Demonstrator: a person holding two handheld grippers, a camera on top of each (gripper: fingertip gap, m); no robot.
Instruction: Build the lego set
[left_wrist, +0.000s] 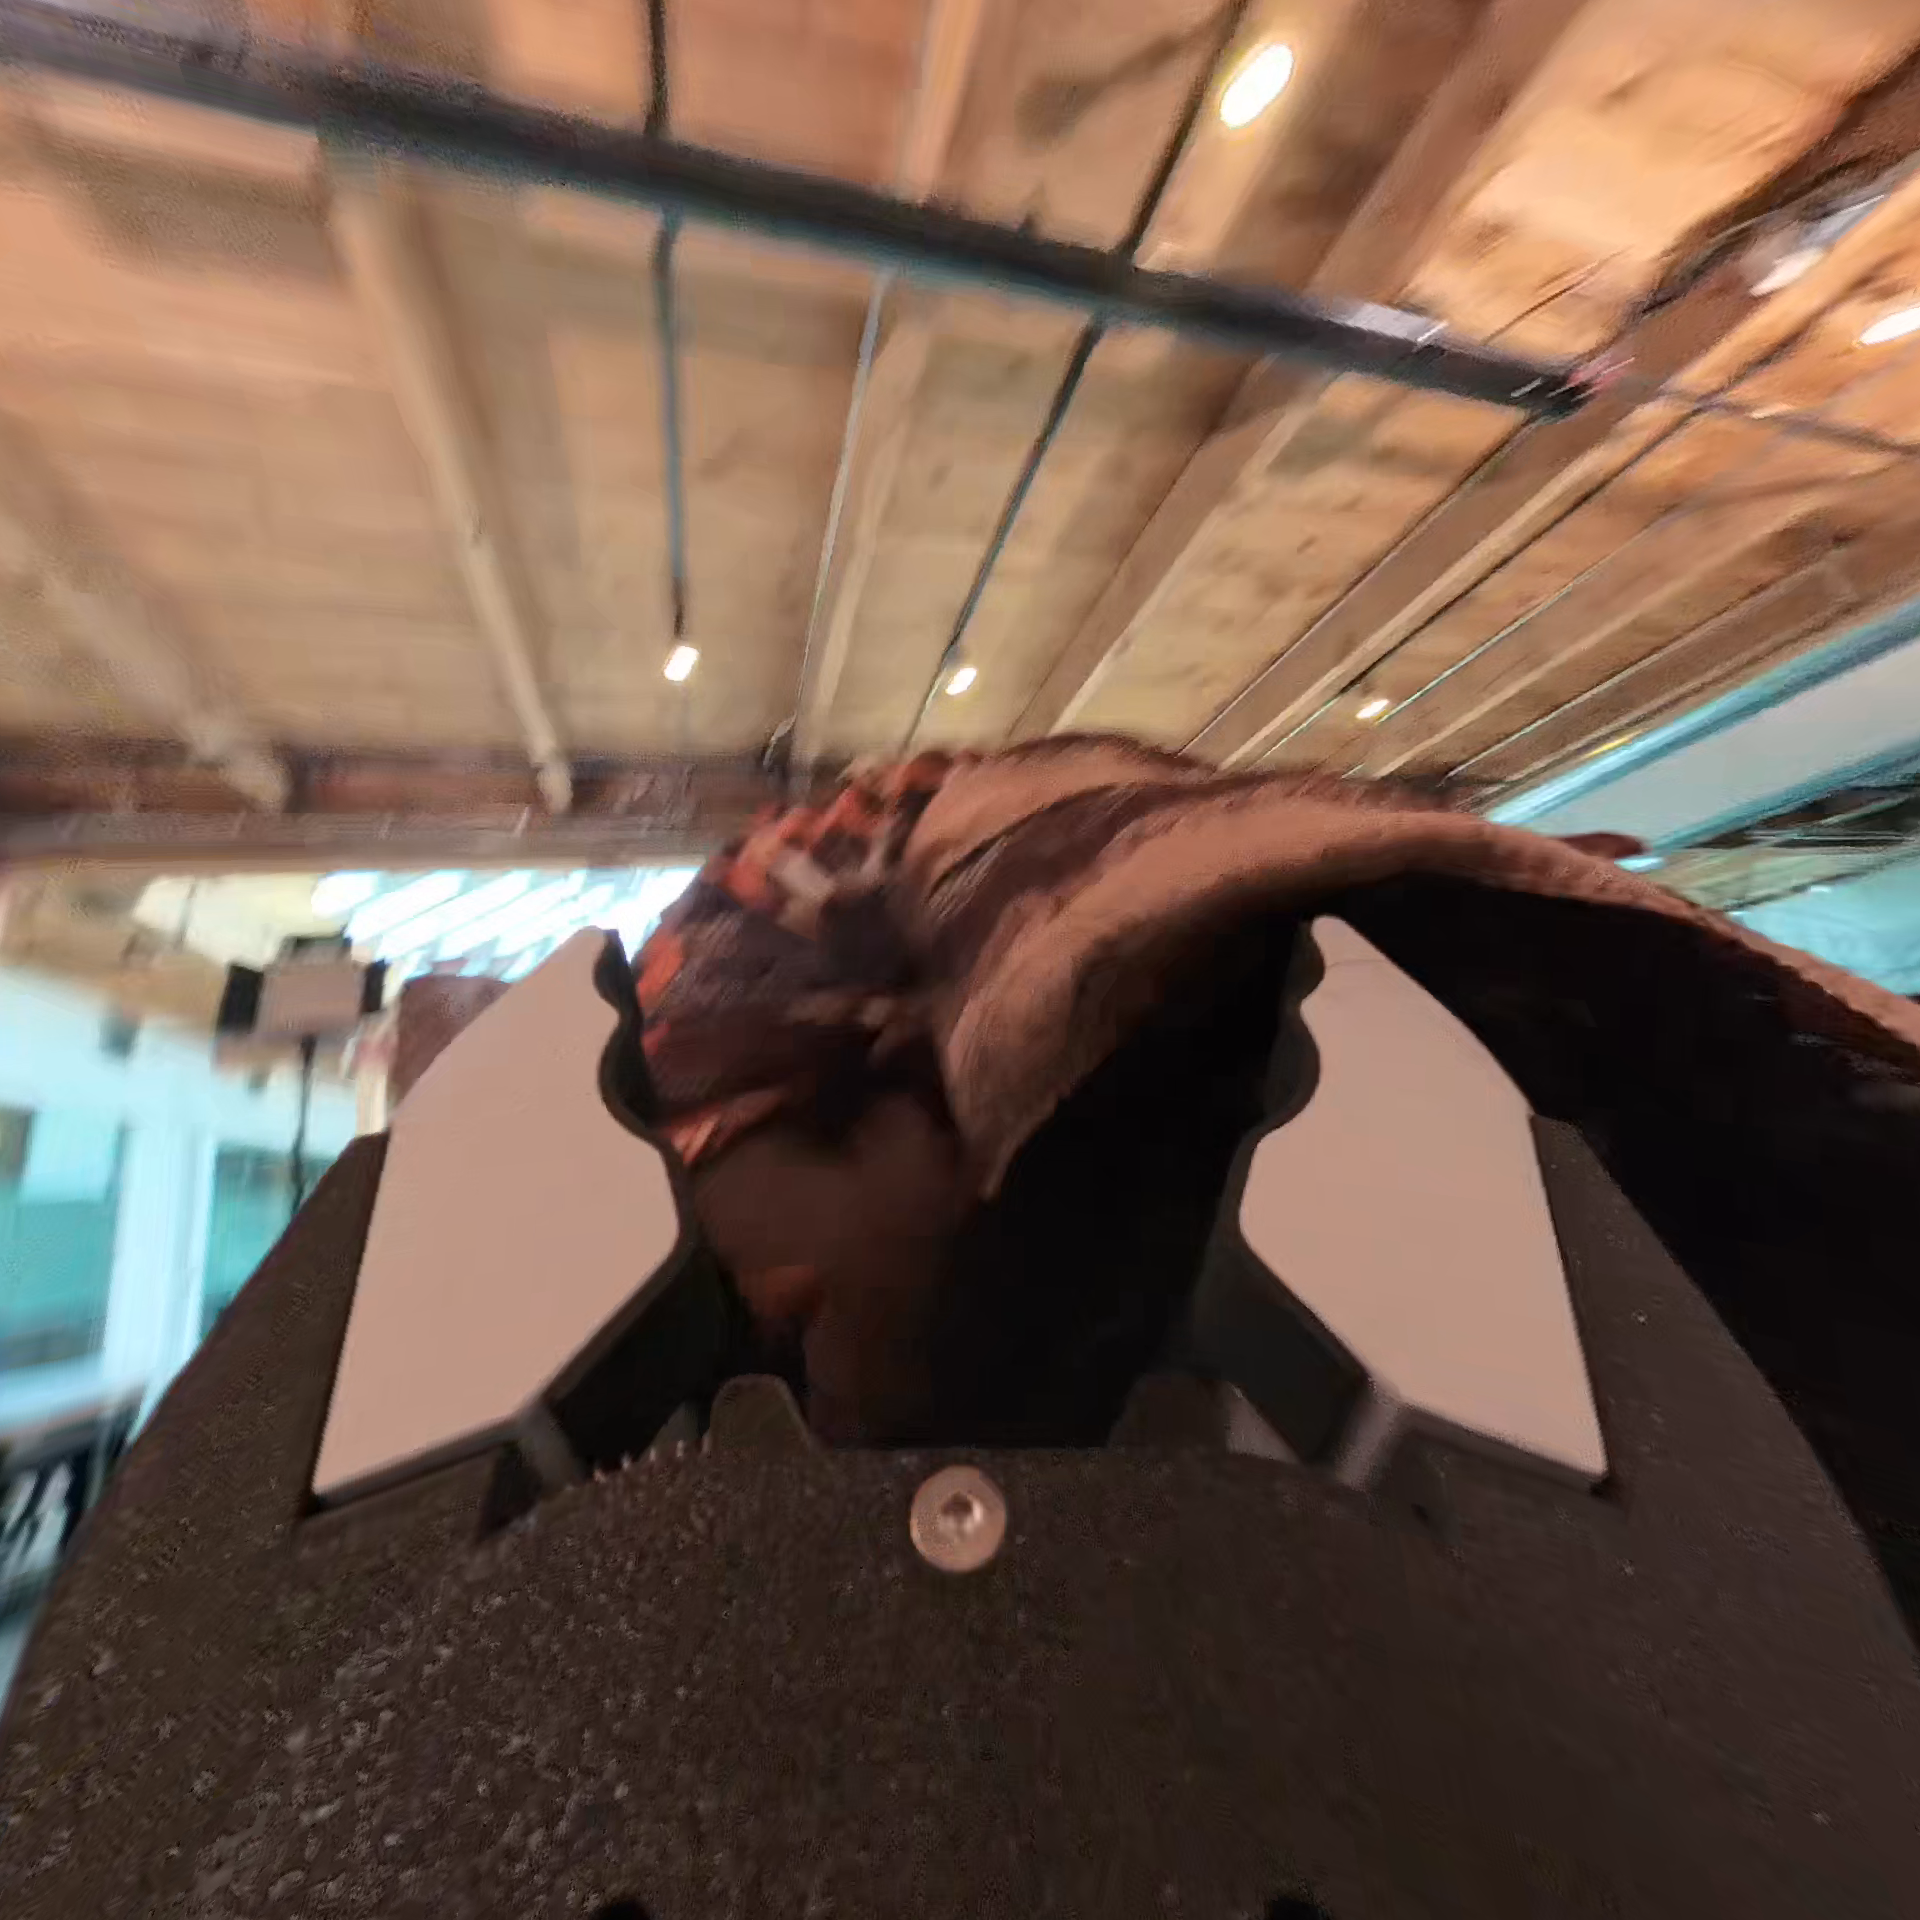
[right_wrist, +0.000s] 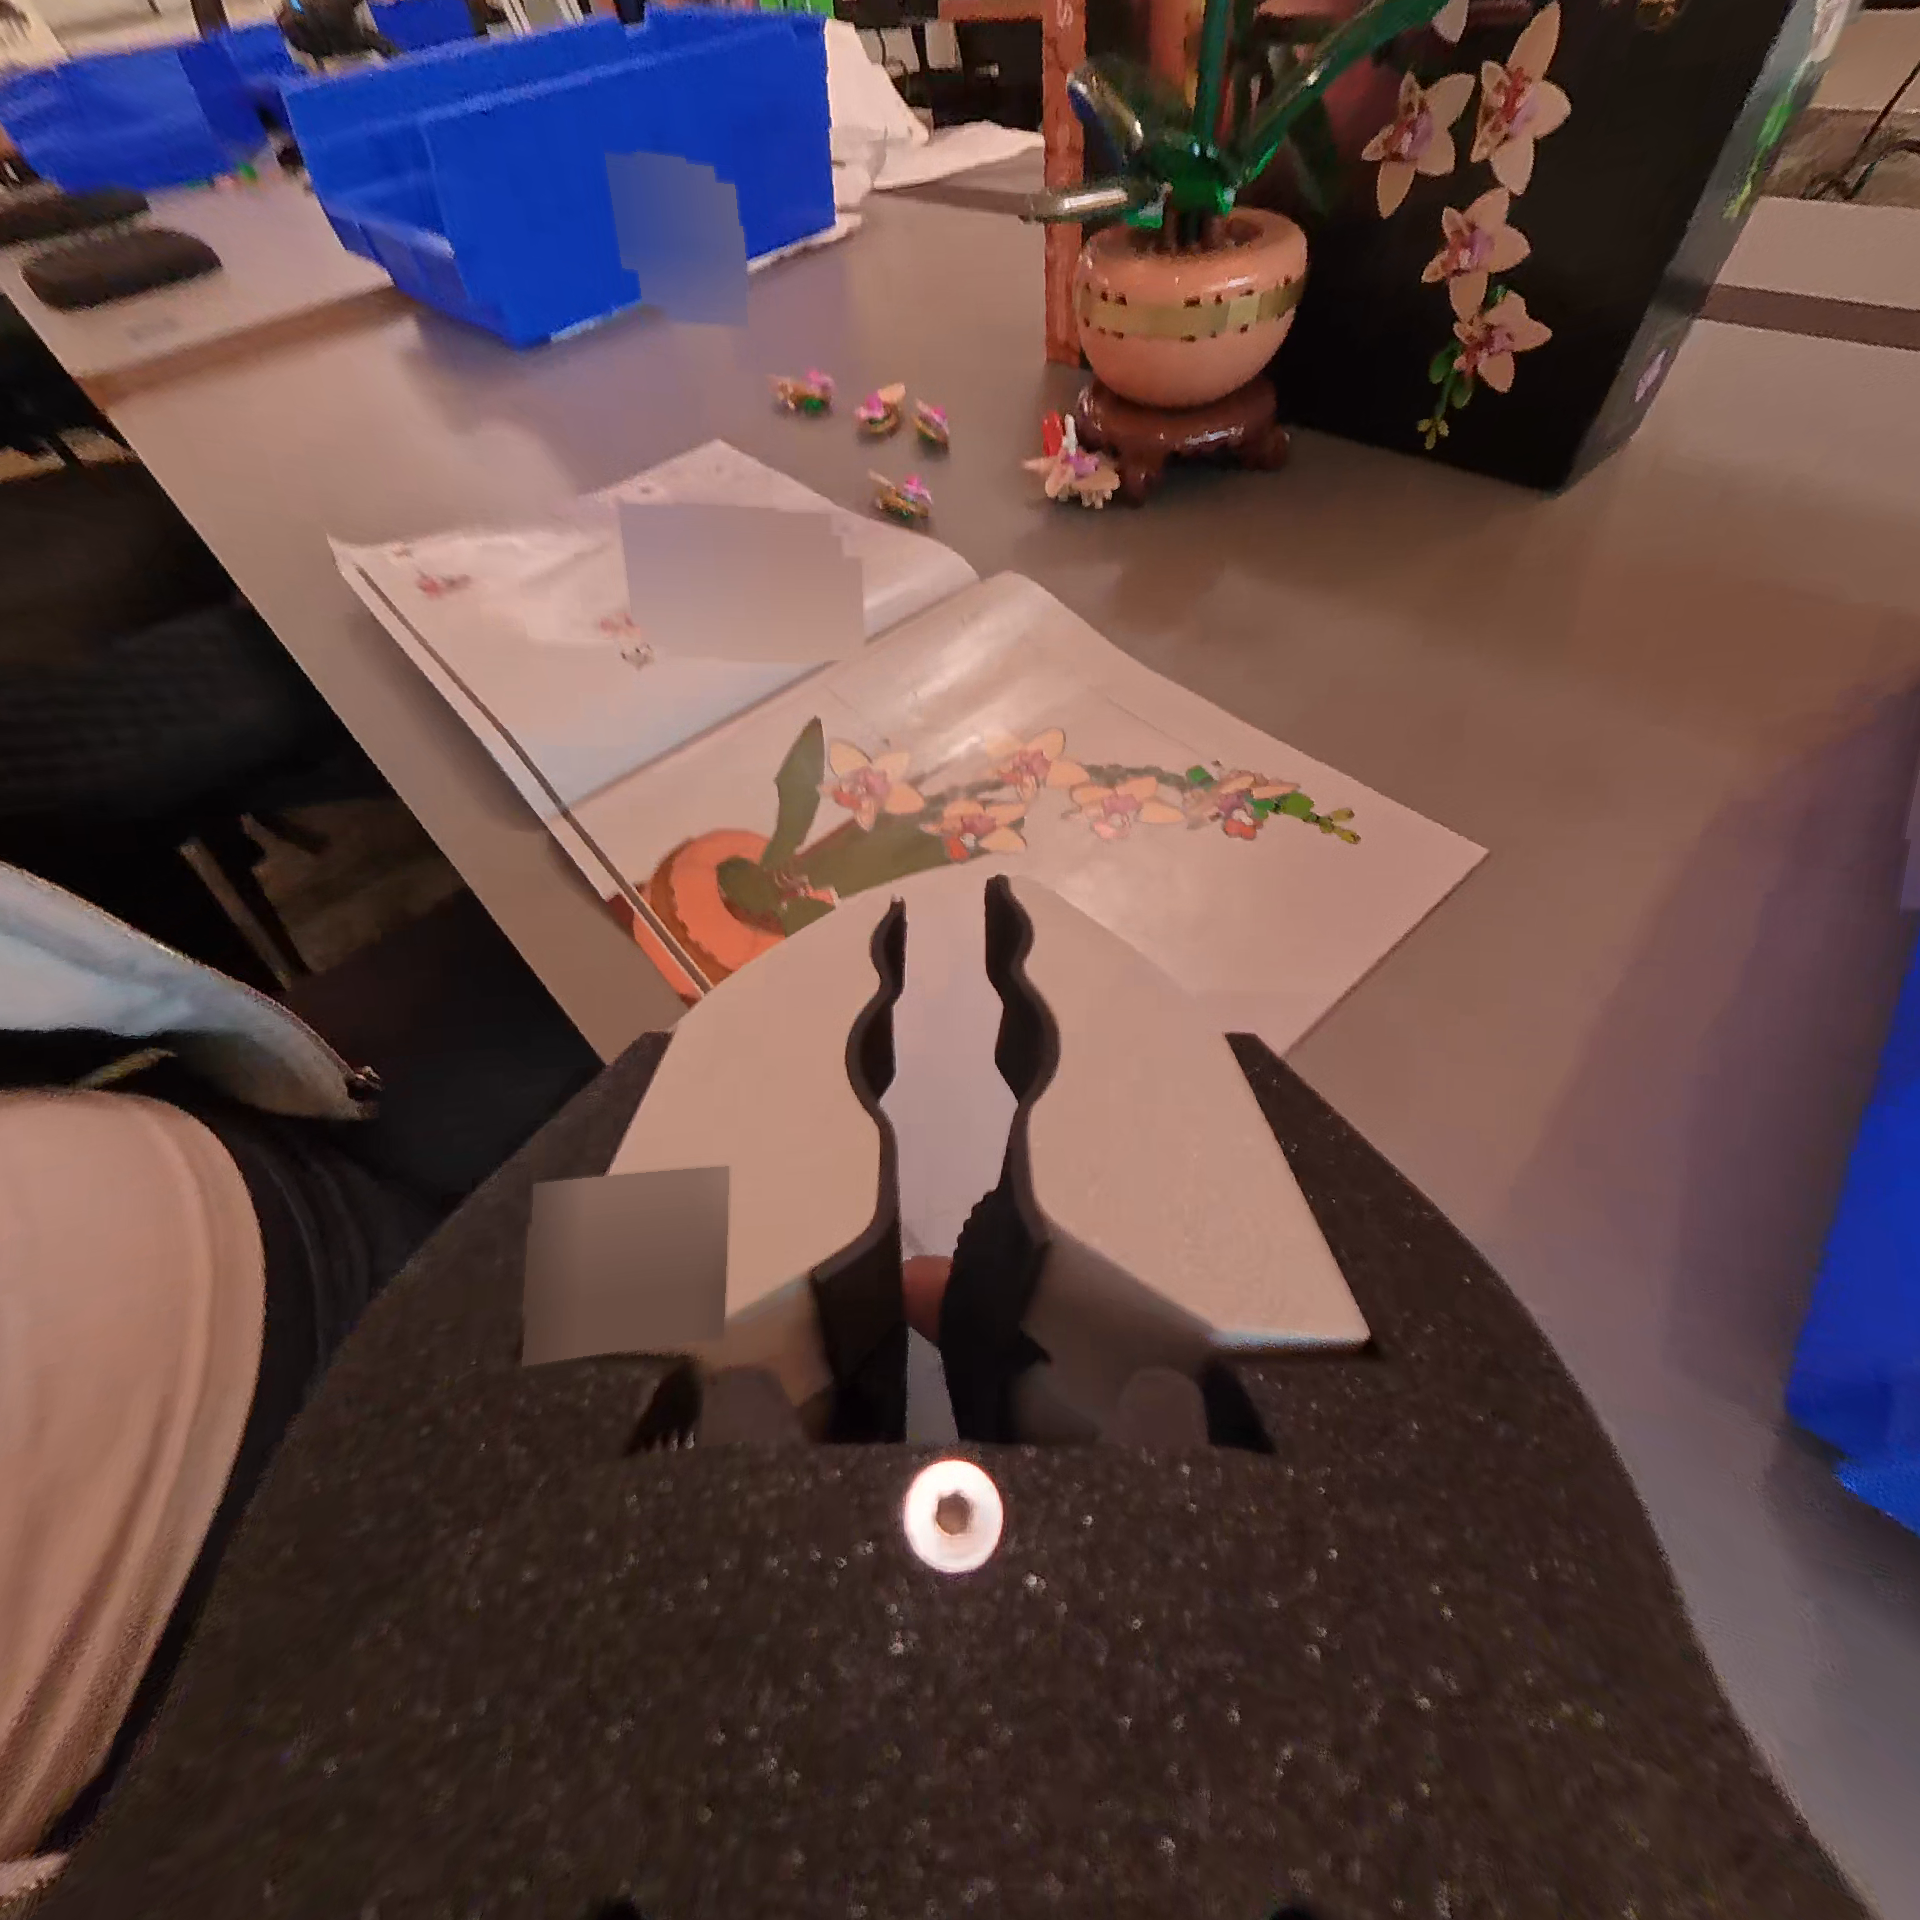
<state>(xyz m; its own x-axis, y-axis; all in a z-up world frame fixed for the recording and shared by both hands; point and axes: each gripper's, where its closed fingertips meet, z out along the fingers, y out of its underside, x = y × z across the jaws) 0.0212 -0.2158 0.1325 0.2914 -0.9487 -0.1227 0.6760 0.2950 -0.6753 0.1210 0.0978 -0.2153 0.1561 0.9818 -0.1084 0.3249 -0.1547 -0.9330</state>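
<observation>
Near the table (right_wrist: 1455, 644) edge, right gripper (right_wrist: 943, 914) slightly apart over an open booklet (right_wrist: 1195, 914), left gripper (left_wrist: 961, 940) spread wide, patterned cloth (left_wrist: 935, 935) between its fingers, grip unclear.

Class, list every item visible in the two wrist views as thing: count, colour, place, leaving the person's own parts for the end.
Ceiling: one, wooden, with spot lights, above left gripper.
Cloth: one, dark brown with orange pattern, blurred, lying between and over the left fingers.
Table: one, grey.
Booklet: one, white, open, orchid picture, ahead of right gripper.
Potted plant model: one, peach pot, green leaves, on brown stand.
Small flower pieces: about five, pink and green, beside the pot.
Box: one, black, flower print, far right.
Bins: several, blue, far left.
Left gripper: wide apart, grip unclear.
Right gripper: narrowly open, nothing between.
</observation>
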